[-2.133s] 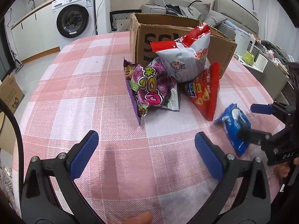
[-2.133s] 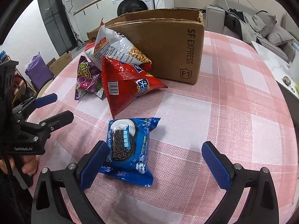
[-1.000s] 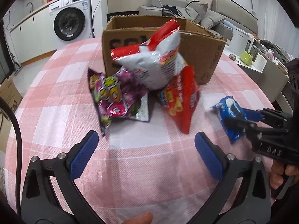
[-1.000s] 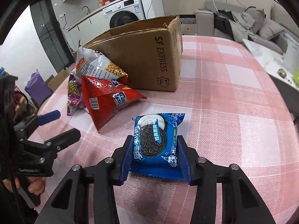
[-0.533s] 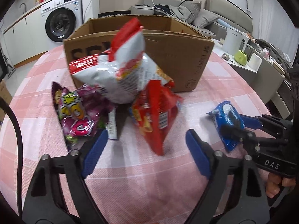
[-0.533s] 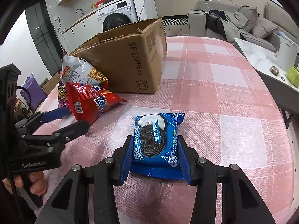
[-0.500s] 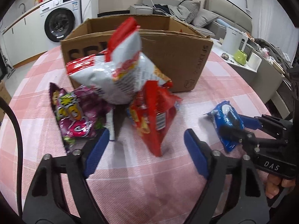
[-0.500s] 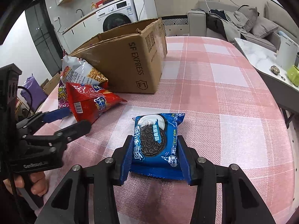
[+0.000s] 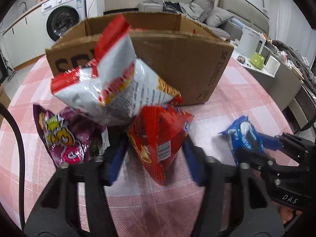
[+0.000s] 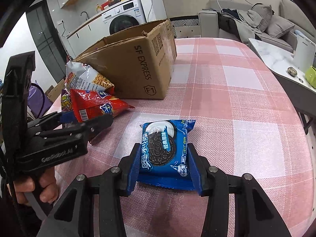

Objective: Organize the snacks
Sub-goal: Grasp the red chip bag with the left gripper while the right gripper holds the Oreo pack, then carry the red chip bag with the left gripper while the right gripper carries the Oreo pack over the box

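domestic interior, open-plan living and utility area. a front-loading washing machine [image 9: 62, 20] stands under a counter with a sink tap [image 10: 84, 14] and white cabinets [image 9: 21, 37]; bottles and a pot sit on the counter above it. a grey sofa [image 9: 215, 13] with cushions and heaped clothing lines the far wall. a side surface [image 10: 276, 59] carries a white kettle [image 9: 249, 39]. a table with a pink checked cloth [image 10: 237, 90] bears an opened shipping carton [image 10: 138, 63].
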`<action>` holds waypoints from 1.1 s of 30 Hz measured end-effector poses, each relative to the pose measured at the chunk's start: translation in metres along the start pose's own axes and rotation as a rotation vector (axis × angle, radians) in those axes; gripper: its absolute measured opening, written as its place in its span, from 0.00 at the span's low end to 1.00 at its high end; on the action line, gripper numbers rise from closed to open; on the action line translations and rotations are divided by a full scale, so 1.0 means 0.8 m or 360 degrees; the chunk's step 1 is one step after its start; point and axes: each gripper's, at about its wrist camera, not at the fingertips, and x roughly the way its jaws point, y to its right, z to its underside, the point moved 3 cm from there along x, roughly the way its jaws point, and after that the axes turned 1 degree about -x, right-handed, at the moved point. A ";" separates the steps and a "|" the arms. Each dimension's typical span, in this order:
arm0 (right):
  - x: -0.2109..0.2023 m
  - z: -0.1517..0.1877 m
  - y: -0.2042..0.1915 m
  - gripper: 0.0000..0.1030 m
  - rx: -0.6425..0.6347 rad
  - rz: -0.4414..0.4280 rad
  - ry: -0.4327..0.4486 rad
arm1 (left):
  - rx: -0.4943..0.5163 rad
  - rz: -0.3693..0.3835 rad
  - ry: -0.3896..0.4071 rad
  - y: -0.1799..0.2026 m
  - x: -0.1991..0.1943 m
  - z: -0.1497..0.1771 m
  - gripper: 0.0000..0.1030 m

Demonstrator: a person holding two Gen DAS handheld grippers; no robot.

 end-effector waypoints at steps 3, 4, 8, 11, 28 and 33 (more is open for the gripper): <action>0.000 0.001 0.000 0.45 -0.0002 0.0001 -0.0001 | -0.0028 0.0034 0.0007 -0.004 0.000 -0.001 0.38; 0.000 0.000 0.000 0.45 -0.0002 0.0002 -0.0001 | -0.0028 0.0038 0.0002 -0.004 0.000 -0.001 0.37; 0.001 0.000 -0.001 0.45 -0.0008 0.0010 -0.0002 | 0.0010 0.0040 0.0000 -0.002 -0.002 0.002 0.32; 0.001 0.000 -0.002 0.45 -0.0009 0.0012 -0.0002 | 0.0037 0.0040 0.0004 -0.003 -0.010 0.017 0.32; 0.002 0.001 -0.002 0.45 -0.0015 0.0020 0.0002 | 0.0058 0.0086 0.0032 -0.023 -0.048 0.047 0.31; 0.001 0.001 -0.004 0.45 -0.0026 0.0015 0.0008 | 0.0035 0.0129 0.0063 -0.040 -0.063 0.053 0.31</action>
